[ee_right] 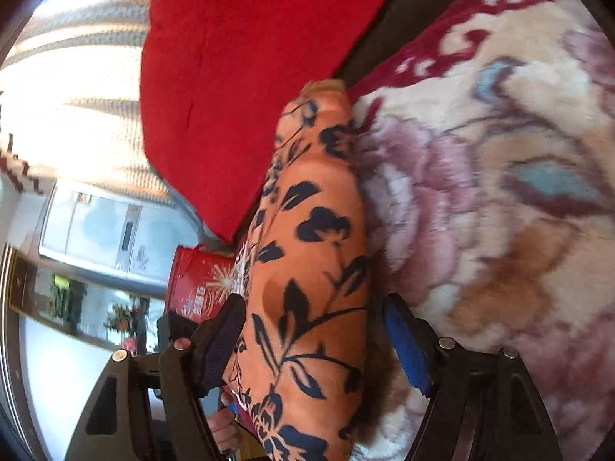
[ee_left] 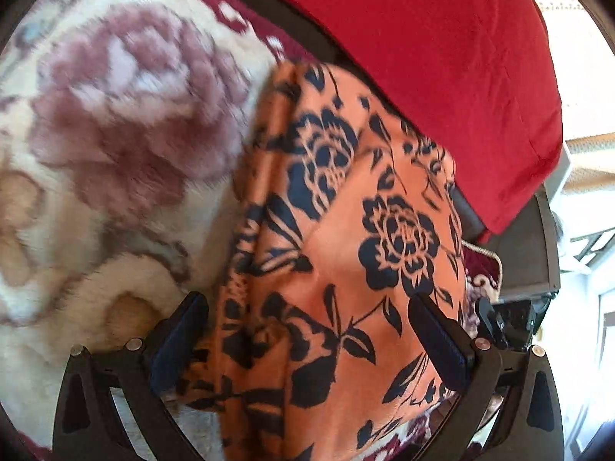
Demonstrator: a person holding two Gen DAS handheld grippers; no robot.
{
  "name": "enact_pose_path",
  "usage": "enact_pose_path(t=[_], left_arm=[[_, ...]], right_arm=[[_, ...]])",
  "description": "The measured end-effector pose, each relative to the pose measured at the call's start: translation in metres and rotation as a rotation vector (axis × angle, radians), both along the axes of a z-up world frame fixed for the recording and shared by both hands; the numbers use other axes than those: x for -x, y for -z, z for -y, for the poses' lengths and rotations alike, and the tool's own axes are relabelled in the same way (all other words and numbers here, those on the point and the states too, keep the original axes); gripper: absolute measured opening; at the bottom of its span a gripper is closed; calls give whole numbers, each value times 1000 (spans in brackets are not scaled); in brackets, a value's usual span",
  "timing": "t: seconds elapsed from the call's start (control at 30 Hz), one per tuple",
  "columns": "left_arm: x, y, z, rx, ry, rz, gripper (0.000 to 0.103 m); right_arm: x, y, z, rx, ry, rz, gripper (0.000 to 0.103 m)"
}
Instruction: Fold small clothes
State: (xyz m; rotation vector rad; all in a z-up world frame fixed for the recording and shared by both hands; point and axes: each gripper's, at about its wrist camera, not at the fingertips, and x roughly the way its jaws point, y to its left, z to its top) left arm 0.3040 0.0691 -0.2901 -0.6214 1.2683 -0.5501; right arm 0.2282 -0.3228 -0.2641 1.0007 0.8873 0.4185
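The orange cloth, printed with dark blue flowers, lies in a folded, bunched strip on a plush blanket patterned with pink roses on cream. In the left wrist view it runs from the near edge away toward the far middle, and the left gripper straddles its near end: the left pad sits at the cloth's left edge over the blanket, the right pad over the cloth's right part. The jaws stand wide and released, with the cloth between them but not pinched.

In the right wrist view the same cloth rises as a narrow roll from near to far. The right gripper is also spread open around it; the left pad seems to touch the cloth's left edge, the blue-faced right pad stands apart from it over the blanket.

A red cushion lies just beyond the cloth's far end, close against it on the right in the left view and on the left in the right view. A red box with a firework print stands at the left behind the right gripper's left finger, and part of a hand shows below it. Bright windows fill the background.
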Motion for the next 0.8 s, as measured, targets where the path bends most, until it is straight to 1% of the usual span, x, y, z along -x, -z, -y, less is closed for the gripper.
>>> enact_pose_path(t=[0.07,0.13,0.2,0.3,0.4,0.5,0.53,0.57,0.6,0.67,0.7,0.77,0.8], left_arm=[[-1,0,4,7,-1,6,103],[-4,2,6,56,-8,-4,103],[-8,3,6,93,-14,-11,103],[-13,1,17,91,-7,9,102],[-15,0,30,65,-1,22,102],[-18,-3,37,69,-15,32,102],[-18,-5,40,69,-21,42,98],[-18,-7,41,61,-25,51,93],[-17,-10,43,50,-27,63,89],[-14,-16,44,34,-26,86,77],[-13,-21,45,31,-27,103,74],[-9,-29,48,26,-23,132,61],[-7,-35,51,20,-18,151,58]], right_arm=[[-7,1,-12,7,-28,8,76],[-11,1,-20,28,-30,15,76],[-14,2,-25,20,-24,27,77],[-21,3,-28,-1,-8,46,78],[-25,-2,-37,50,-15,56,77],[-27,-2,-39,71,-19,55,70],[-27,-3,-40,75,-19,55,62],[-28,-3,-41,77,-25,59,57],[-27,-3,-39,81,-26,64,56],[-25,-10,-42,115,-26,86,50],[-25,-14,-43,126,-28,97,49],[-21,-22,-46,149,-31,124,46],[-20,-25,-46,160,-32,134,46]])
